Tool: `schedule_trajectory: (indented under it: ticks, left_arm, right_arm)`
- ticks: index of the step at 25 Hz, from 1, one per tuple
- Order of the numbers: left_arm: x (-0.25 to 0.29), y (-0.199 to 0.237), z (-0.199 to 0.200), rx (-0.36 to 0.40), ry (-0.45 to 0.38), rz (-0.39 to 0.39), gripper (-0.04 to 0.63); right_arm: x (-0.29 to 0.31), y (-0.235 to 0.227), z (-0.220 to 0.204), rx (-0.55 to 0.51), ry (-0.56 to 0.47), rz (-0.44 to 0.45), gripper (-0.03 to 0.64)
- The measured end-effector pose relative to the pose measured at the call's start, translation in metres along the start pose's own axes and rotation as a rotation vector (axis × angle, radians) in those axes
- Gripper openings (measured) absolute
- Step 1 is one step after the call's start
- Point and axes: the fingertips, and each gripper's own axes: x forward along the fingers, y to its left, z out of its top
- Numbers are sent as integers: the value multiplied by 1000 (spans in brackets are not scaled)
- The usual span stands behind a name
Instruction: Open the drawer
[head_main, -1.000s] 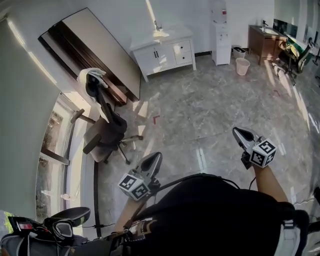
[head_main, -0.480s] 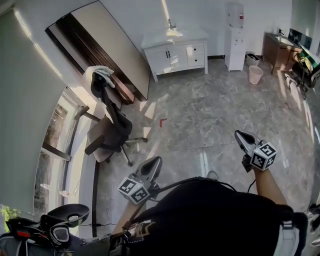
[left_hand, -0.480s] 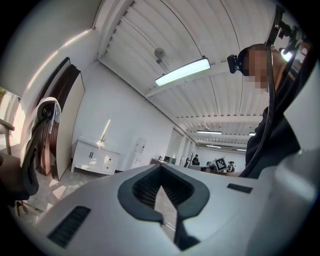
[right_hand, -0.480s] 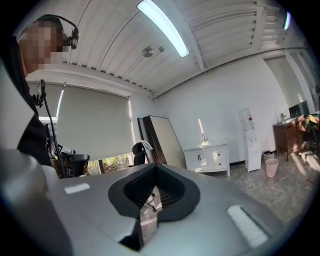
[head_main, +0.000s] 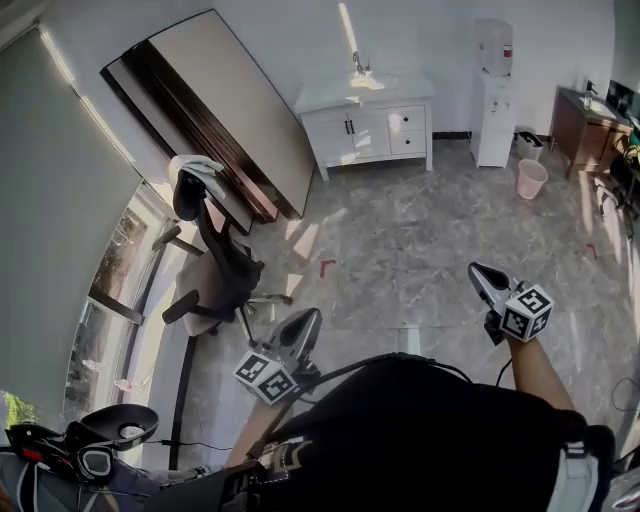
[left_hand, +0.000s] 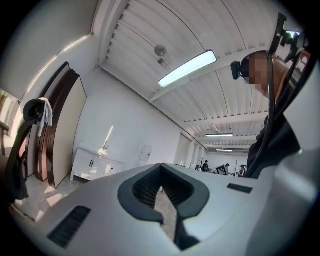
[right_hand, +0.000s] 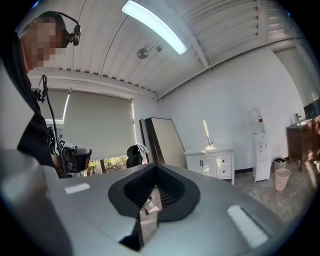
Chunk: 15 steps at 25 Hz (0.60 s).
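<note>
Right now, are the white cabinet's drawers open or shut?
Shut: both drawers sit flush with the front of the white cabinet; neither sticks out.

Head view: high above the person (head_main: 420, 430), facing steeply down over the floor (head_main: 420, 250) toward the far white cabinet (head_main: 370, 120). Left gripper view and right gripper view: low, level, along their own jaws. All three share that cabinet, distant, and the leaning board (head_main: 230, 110).
</note>
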Motion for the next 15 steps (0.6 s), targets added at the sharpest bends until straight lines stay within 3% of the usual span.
schedule_trajectory:
  ticks: [4, 9, 15]
  left_arm:
    - [51, -10, -6, 0, 6, -1, 2]
    - [89, 13, -14, -14, 38, 4, 2]
    - [134, 49, -20, -42, 51, -71, 2]
  right_arm:
    - [-4, -59, 6, 28, -8, -9, 2]
    - [12, -87, 0, 34, -4, -10, 2]
    - [32, -119, -7, 49, 15, -79, 2]
